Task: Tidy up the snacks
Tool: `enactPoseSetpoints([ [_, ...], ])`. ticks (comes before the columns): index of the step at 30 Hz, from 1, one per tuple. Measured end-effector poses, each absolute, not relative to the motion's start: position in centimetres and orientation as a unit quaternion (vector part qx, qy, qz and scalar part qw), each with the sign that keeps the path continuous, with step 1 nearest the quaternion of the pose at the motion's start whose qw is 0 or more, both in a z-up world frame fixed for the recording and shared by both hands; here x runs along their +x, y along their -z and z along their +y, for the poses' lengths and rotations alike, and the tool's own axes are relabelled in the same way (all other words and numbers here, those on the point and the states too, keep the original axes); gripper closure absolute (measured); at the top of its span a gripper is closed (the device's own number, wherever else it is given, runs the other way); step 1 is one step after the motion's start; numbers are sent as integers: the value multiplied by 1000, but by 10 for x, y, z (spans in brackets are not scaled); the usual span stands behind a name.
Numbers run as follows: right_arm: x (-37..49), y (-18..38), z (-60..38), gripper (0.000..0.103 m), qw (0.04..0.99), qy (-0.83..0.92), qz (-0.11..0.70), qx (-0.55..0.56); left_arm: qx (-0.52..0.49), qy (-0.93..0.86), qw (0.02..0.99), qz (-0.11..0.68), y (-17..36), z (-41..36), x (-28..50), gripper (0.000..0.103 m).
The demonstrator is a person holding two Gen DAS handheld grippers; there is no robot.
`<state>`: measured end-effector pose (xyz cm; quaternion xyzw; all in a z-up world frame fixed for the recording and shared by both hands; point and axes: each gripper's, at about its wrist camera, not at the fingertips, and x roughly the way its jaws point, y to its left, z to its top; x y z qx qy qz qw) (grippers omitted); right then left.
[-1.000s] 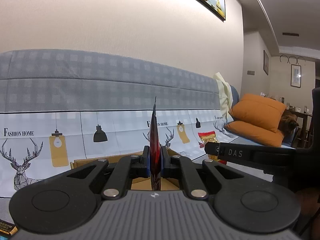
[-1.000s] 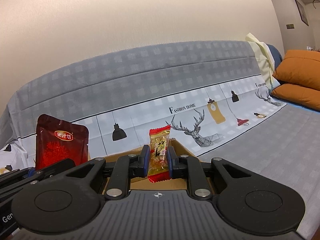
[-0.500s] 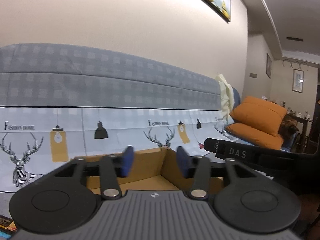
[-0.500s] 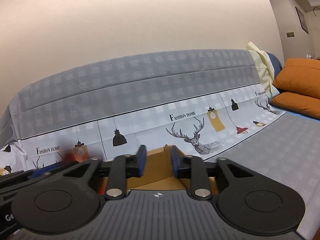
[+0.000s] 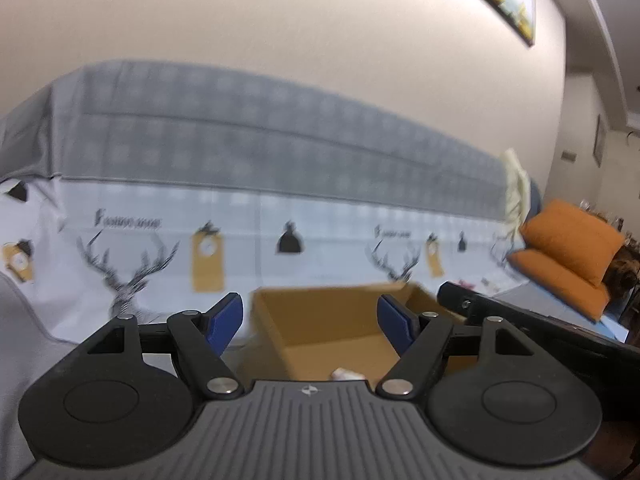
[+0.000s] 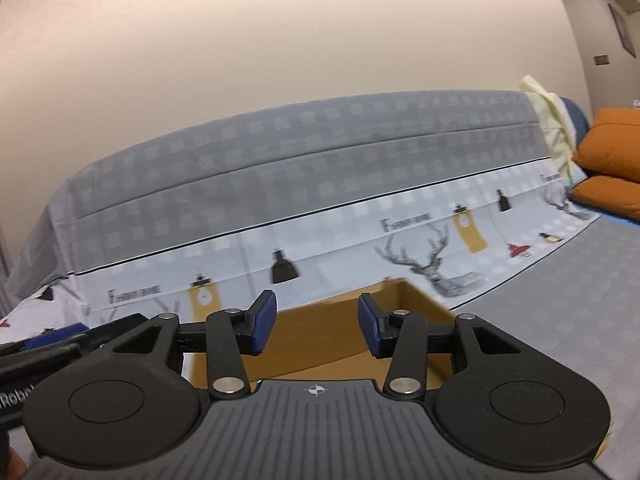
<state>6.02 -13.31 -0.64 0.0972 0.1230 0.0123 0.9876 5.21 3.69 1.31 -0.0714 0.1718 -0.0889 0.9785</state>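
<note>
Your cardboard box [image 5: 332, 320], plain brown and open-topped, sits on the grey checked sofa cover [image 6: 304, 168], a pale wrapped snack [image 5: 347, 374] on its floor. Your left gripper [image 5: 310, 322] and right gripper [image 6: 316, 328] are both opening, blue pads empty above the box. The cover's print reads "Fashion Home".

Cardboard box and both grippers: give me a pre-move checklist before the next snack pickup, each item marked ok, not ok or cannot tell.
1. Left gripper empty, jaws opening: ok.
2. Right gripper empty, jaws opening: ok.
3. Cardboard box open-topped and in front of both grippers: ok.
4. Something pale lies on the box floor; whether it is a snack: cannot tell.
5. Next snack to pick in view: not ok, none shows outside the box.
6. Views sharp enough to aim: not ok, both are blurred.
</note>
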Motion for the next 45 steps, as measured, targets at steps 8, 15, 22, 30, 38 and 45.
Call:
enactPoseSetpoints([
  [8, 52, 4, -86, 55, 985, -82, 119, 91, -89, 17, 967, 236, -7, 130, 76, 83],
  [15, 58, 10, -64, 62, 979, -124, 136, 84, -205, -102, 910, 347, 45, 196, 98, 72],
  [22, 62, 14, -56, 62, 973, -152, 155, 79, -305, -143, 853, 397, 85, 227, 121, 30],
  [30, 67, 17, -57, 62, 969, -157, 170, 85, -290, -180, 830, 442, 112, 212, 154, 12],
  [38, 69, 20, -55, 62, 967, -168, 178, 77, -213, -248, 822, 466, 131, 188, 179, 7],
  [45, 69, 23, -48, 62, 965, -175, 184, 66, -152, -262, 830, 468, 138, 171, 190, 4],
])
